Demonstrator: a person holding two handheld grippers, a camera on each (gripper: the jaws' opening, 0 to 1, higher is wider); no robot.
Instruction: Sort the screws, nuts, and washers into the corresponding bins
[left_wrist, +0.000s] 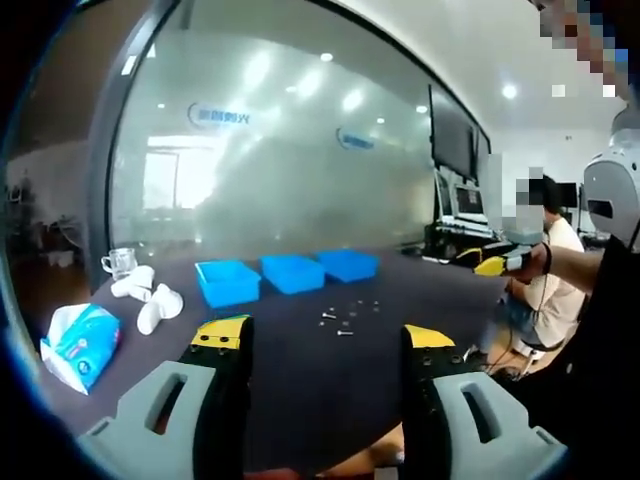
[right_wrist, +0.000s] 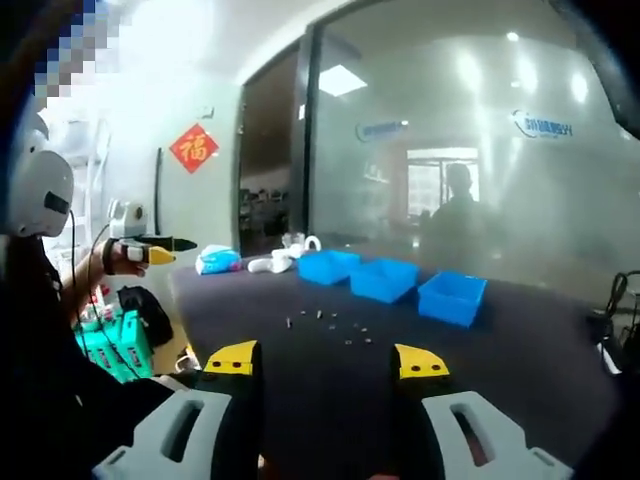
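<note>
Three blue bins stand in a row at the far side of a dark table. In front of them lie several small screws, nuts and washers, too small to tell apart. My left gripper hangs open above the table's near edge, well short of the parts. In the right gripper view the bins and the parts lie ahead of my open right gripper. Each gripper also appears in the other's view, hand-held off the table's side.
A tissue pack, white rounded objects and a glass cup sit at the table's left end. A seated person is beyond the right end. Behind the table runs a glass wall. Green boxes stand on the floor.
</note>
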